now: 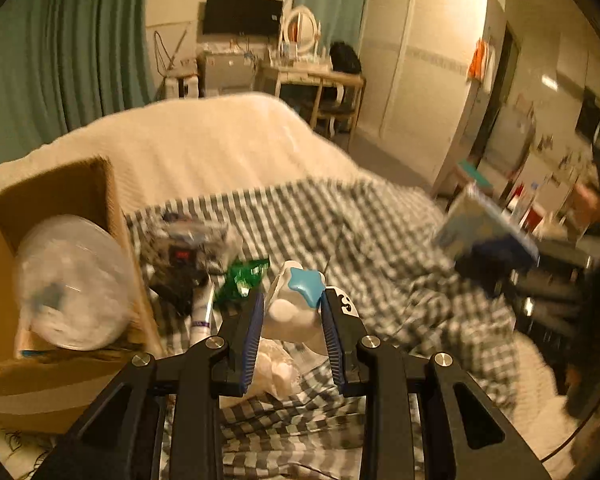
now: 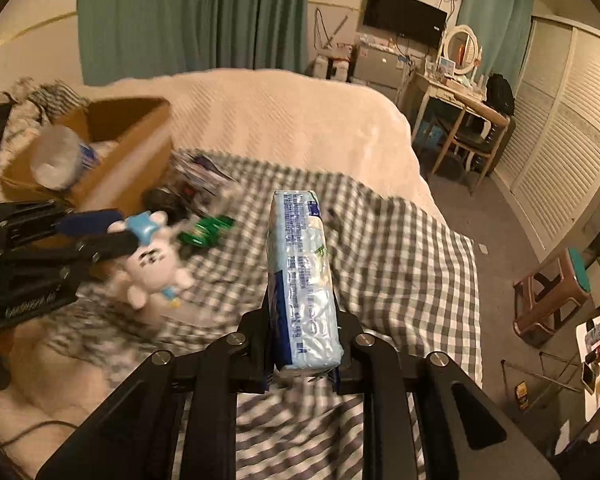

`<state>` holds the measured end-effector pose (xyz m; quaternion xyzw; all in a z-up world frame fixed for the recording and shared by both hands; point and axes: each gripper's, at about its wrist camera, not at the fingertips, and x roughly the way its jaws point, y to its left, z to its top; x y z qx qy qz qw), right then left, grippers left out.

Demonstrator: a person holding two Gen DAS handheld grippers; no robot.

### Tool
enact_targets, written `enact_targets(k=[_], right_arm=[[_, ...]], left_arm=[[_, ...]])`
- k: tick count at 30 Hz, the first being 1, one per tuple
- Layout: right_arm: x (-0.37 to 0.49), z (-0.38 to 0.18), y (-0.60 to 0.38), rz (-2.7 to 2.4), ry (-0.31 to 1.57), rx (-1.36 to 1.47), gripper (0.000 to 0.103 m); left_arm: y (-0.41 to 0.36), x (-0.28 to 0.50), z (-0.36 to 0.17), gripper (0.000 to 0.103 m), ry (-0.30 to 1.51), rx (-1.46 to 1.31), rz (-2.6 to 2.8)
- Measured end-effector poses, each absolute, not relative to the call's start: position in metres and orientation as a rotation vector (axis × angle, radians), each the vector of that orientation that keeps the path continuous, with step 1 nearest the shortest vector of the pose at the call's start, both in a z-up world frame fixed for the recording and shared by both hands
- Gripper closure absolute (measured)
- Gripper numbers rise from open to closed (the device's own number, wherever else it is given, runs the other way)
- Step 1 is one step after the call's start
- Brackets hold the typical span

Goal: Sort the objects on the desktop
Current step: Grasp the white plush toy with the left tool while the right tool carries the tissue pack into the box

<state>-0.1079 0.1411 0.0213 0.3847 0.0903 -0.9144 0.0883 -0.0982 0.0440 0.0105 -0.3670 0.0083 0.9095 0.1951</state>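
A white plush toy (image 1: 290, 314) with a blue star (image 1: 306, 286) on its head is lifted above the bed, my left gripper (image 1: 293, 300) shut on it. In the right wrist view the same plush toy (image 2: 152, 268) hangs from the left gripper (image 2: 114, 234) at the left. My right gripper (image 2: 302, 316) is shut on a light blue tissue pack (image 2: 300, 264), which stands up between its fingers. The left wrist view shows that tissue pack (image 1: 480, 224) blurred at the right, held in the right gripper (image 1: 486, 266).
An open cardboard box (image 1: 60, 184) with a clear plastic container (image 1: 72, 284) inside stands at the left on the bed. On the checked blanket (image 1: 360, 232) lie a green wrapper (image 1: 242, 276), a black block with a red switch (image 1: 180, 262) and a white tube (image 1: 202, 316).
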Motion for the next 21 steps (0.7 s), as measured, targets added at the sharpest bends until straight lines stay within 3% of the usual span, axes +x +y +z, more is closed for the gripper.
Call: enact_targets(k=[10, 13, 18, 21], right_arm=[[-0.104, 0.078, 0.033, -2.555, 0.150, 1.070, 0.085], [-0.126, 0.061, -0.005, -2.490, 0.103, 1.122, 0.085], [-0.168, 0.026, -0.060, -2.437, 0.068, 1.177, 0.085], [-0.187, 0.014, -0.098, -2.388, 0.143, 1.184, 0.085]], left_arm=[[-0.039, -0.090, 0.102, 0.074, 0.120, -0.878, 2.734], [-0.078, -0.091, 0.104, 0.077, 0.162, -0.844, 2.829], [-0.136, -0.117, 0.081, 0.077, 0.078, -0.924, 2.866], [-0.158, -0.136, 0.064, 0.077, 0.021, -0.961, 2.867]])
